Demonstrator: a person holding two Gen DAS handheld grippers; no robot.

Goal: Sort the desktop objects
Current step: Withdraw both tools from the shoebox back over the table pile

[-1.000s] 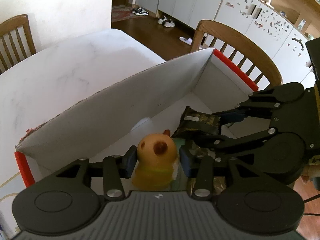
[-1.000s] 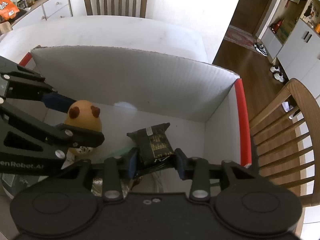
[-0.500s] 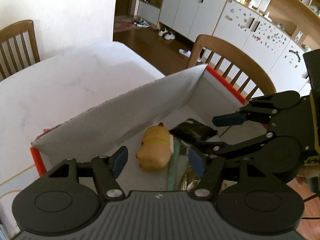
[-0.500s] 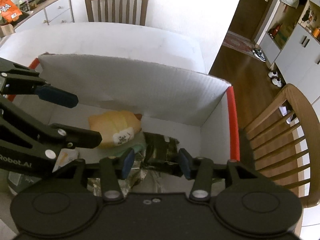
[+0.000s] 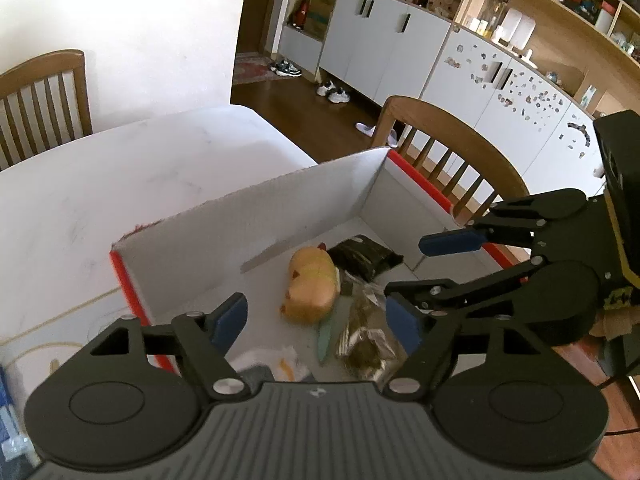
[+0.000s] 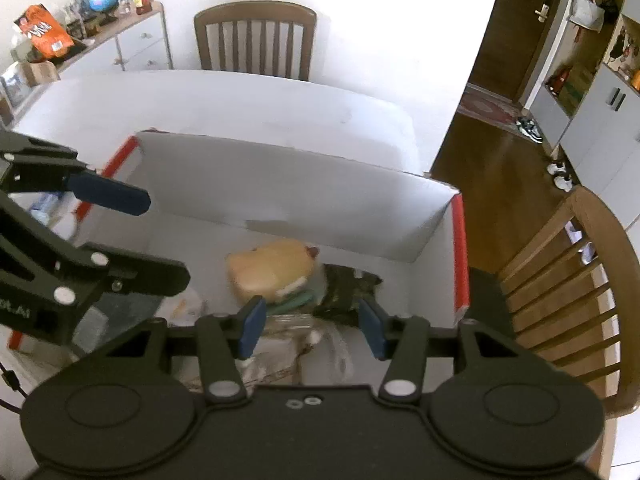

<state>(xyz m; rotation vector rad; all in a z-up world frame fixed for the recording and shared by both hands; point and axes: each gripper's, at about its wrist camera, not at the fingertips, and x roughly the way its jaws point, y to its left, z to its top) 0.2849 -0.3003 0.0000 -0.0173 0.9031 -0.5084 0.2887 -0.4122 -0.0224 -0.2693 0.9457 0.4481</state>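
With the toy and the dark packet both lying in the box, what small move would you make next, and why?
Probably lift both grippers clear of the box. The left gripper and right gripper have just been opening and hold nothing; the yellow toy lies on its side beside the dark packet on the box floor, so both drops look done.

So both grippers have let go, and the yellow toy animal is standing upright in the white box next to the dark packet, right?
Not quite: the yellow toy animal lies on its side, as the left wrist view shows. The rest holds: it is in the white box beside the dark packet, and the left gripper and right gripper are open and empty.
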